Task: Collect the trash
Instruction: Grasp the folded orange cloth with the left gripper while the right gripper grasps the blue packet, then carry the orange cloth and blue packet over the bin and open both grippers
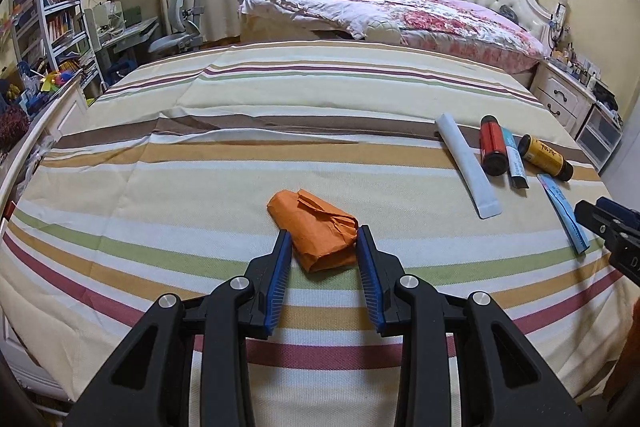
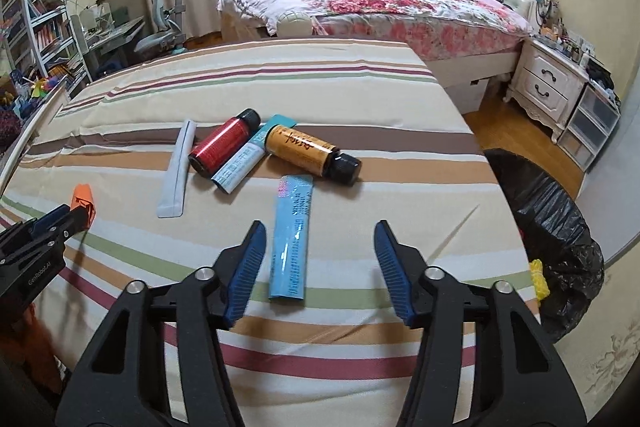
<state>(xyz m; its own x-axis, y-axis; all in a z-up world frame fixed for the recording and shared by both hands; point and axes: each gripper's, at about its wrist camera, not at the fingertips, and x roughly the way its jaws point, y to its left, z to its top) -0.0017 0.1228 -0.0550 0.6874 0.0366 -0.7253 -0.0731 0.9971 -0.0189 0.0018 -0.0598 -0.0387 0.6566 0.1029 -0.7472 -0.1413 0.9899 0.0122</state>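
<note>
Left tongs (image 1: 323,233) pinching orange paper wad (image 1: 314,233); right tongs (image 2: 320,227) spread over blue sachet (image 2: 291,241). Bottles, remaining packets beyond: uncollected.

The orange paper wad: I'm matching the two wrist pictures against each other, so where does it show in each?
Left wrist: the orange paper wad lies at centre, between the left gripper's fingers.
Right wrist: only an orange corner shows at the left edge, behind that same gripper.
Shared landmark: the red bottle, which lies to the wad's right in both.
</note>
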